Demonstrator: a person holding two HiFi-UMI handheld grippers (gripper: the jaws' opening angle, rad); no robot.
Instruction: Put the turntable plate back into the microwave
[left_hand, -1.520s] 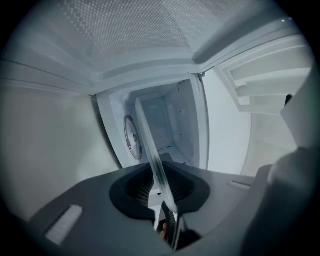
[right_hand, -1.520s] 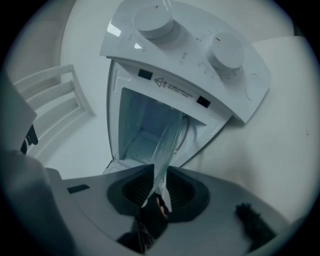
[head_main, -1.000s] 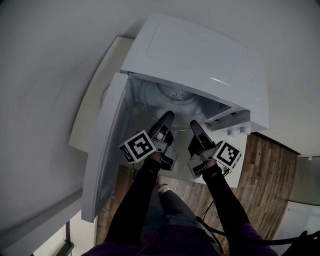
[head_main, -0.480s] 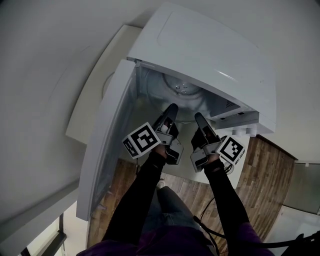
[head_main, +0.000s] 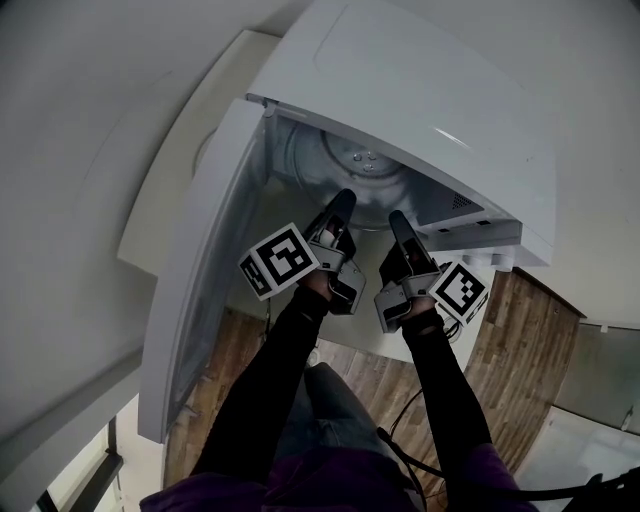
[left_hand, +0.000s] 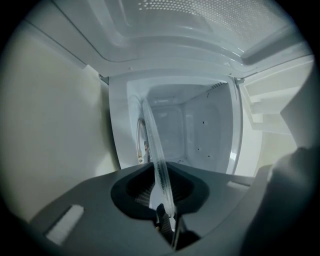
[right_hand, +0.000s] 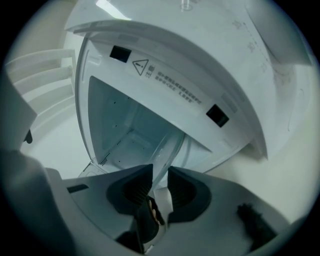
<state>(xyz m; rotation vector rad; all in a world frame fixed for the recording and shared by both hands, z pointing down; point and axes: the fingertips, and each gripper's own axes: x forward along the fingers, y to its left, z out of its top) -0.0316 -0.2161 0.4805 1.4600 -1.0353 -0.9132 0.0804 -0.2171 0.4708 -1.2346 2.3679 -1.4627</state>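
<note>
The clear glass turntable plate (head_main: 335, 172) is reaching flat into the cavity of the white microwave (head_main: 420, 90), upper centre of the head view, its centre bumps showing. The microwave's door (head_main: 195, 270) is hanging wide open down the left side.

One microwave (head_main: 420, 90), with one door (head_main: 195, 270) open at nine o'clock. One glass plate (left_hand: 157, 160). Two tools: the left tool (head_main: 342, 205) at the middle, the right tool (head_main: 398, 225) just toward three o'clock. Two marker cubes (head_main: 280, 262), one on each tool. Two black sleeves (head_main: 275, 400) at six o'clock.
</note>
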